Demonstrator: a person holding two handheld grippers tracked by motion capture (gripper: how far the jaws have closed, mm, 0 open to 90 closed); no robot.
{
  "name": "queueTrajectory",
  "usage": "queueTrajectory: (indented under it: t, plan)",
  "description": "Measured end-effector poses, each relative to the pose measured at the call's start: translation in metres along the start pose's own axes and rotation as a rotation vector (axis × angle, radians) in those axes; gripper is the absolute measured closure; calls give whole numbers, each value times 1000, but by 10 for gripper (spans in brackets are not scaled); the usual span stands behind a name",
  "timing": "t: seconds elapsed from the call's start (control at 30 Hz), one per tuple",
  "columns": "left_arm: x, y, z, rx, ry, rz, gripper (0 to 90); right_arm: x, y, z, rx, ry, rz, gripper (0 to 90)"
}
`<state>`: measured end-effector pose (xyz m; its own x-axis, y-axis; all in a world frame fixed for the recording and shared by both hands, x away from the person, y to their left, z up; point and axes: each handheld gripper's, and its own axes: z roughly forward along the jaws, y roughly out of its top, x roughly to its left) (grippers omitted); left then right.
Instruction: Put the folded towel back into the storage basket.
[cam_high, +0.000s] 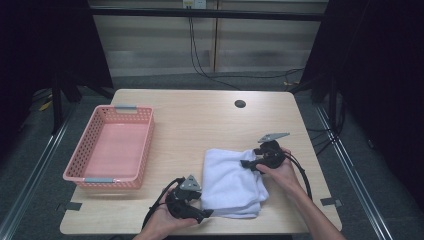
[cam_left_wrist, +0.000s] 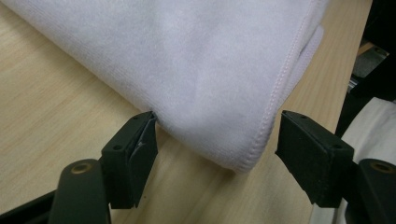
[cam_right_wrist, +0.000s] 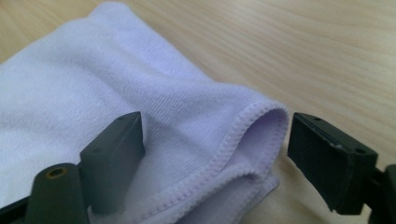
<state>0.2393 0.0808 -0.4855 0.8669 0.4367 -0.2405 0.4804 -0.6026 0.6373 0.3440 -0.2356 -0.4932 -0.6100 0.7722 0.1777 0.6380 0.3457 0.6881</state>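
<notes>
A folded white towel (cam_high: 230, 177) lies on the front right part of the wooden table (cam_high: 200, 120). My left gripper (cam_high: 205, 214) is at the towel's near left corner. In the left gripper view its jaws stand open (cam_left_wrist: 217, 140) to either side of the hemmed corner of the towel (cam_left_wrist: 187, 60); the left pad just brushes the cloth and the right pad is apart from it. My right gripper (cam_high: 248, 163) is at the towel's far right edge. Its jaws are open (cam_right_wrist: 215, 140) with a folded layer of towel (cam_right_wrist: 93, 84) lying loose between them.
A pink plastic basket (cam_high: 148, 145) stands with nothing in it on the left side of the table. A round cable hole (cam_high: 240, 104) sits near the far edge. Cables trail from both grippers toward the front edge.
</notes>
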Motion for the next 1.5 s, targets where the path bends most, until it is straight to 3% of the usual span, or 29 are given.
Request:
queueTrajectory:
  t: [0.2, 0.4, 0.47, 0.5, 0.6, 0.67, 0.73, 0.8, 0.83, 0.93, 1.1, 1.23, 1.27, 1.33, 1.43, 1.5]
  plan:
    - [-1, -1, 5, 26, -3, 7, 281, -1, -1, 2, 21, -20, -26, 153]
    - [0, 0, 6, 23, -3, 22, 284, -5, -2, 7, 47, 0, -11, 143]
    - [-1, 0, 8, 10, -3, 27, 297, -4, -3, 7, 55, 6, -5, 149]
    - [-3, 0, 8, 14, 22, 31, 317, -3, -4, 7, 49, 11, 2, 150]
    - [-4, 0, 8, 22, -2, 62, 366, -1, -4, 7, 49, 14, -4, 162]
    - [-4, 0, 7, 24, 9, 64, 442, -1, -5, 5, 52, 47, -4, 215]
    - [-4, 1, 7, 31, 46, 76, 528, 0, -5, 5, 62, 41, -16, 224]
    - [-4, 2, 7, 29, 46, 76, 569, 2, -3, 4, 79, 36, -18, 265]
    - [-4, 2, 7, 39, 53, 103, 610, 4, -3, 4, 80, 46, -22, 316]
    - [-4, 3, 8, 53, 48, 113, 694, 10, -3, 2, 93, 73, -23, 480]
    - [-2, 3, 9, 29, 15, 57, 745, 12, -4, 1, 100, 107, -2, 640]
    - [5, 4, 8, 34, -23, 19, 757, 11, -2, 1, 95, 118, 12, 673]
    - [5, 4, 7, 17, -36, -4, 762, 9, -1, 1, 99, 121, 18, 678]
    - [5, 6, 4, 9, -47, 9, 766, 7, 1, 0, 99, 129, 26, 686]
    - [5, 10, 0, -35, -75, -12, 769, 6, 4, -2, 92, 140, 36, 691]
    - [4, 13, -5, -42, -70, -4, 771, 6, 8, -4, 87, 141, 35, 693]
